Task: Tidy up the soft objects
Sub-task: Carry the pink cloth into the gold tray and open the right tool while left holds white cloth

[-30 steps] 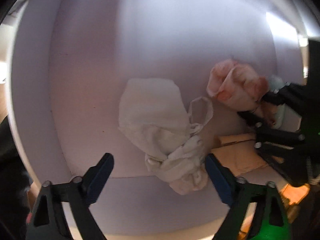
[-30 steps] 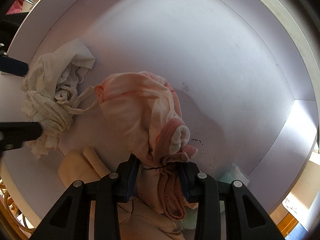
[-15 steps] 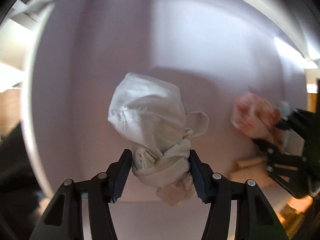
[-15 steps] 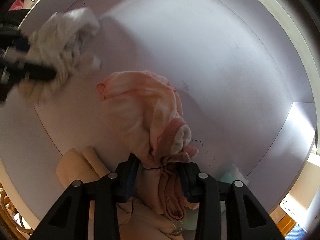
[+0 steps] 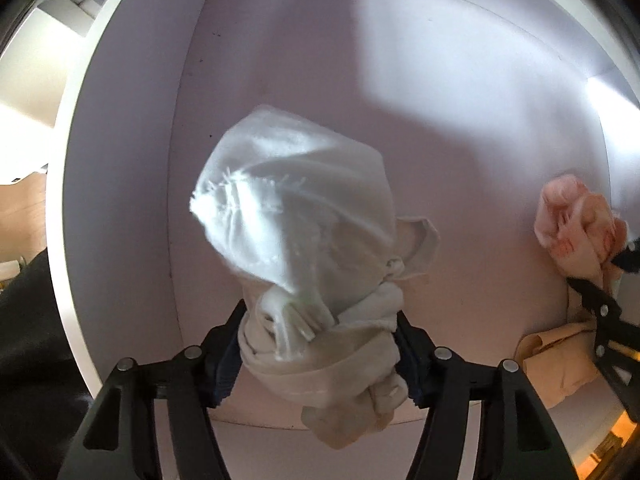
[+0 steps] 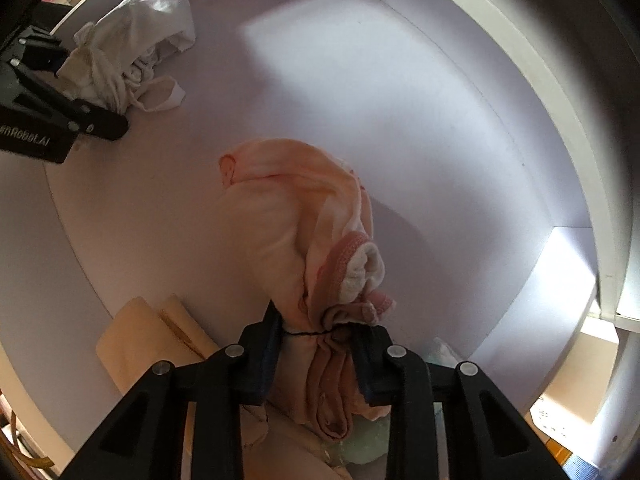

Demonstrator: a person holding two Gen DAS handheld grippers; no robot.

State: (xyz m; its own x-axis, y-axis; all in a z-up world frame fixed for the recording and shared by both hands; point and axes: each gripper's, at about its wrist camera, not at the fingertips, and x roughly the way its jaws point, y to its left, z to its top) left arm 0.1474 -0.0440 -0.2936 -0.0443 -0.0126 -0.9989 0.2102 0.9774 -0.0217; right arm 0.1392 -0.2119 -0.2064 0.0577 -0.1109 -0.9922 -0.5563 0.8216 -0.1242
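A crumpled white garment (image 5: 296, 208) hangs bunched between the pads of my left gripper (image 5: 320, 332), above the white floor of a box. Its jaws are opening slightly, but the pads still press on the cloth. The right wrist view shows that bundle (image 6: 132, 52) at the top left, in the left gripper (image 6: 76, 80). My right gripper (image 6: 320, 332) grips a pink garment (image 6: 288, 216) with a darker pink hem; its jaws are closing tighter on the gathered cloth. The left wrist view has the pink garment (image 5: 576, 224) and right gripper (image 5: 612, 276) at the right edge.
A folded beige cloth (image 6: 136, 340) lies on the floor near the right gripper, and a pale green item (image 6: 360, 444) sits under the pink garment. White box walls (image 5: 120, 160) rise on the left and far sides. A dark sleeve (image 5: 24, 320) shows at far left.
My left gripper came down around the white garment, shut on it and carried it away from the pink one. The right gripper kept its hold and tightened on the pink garment.
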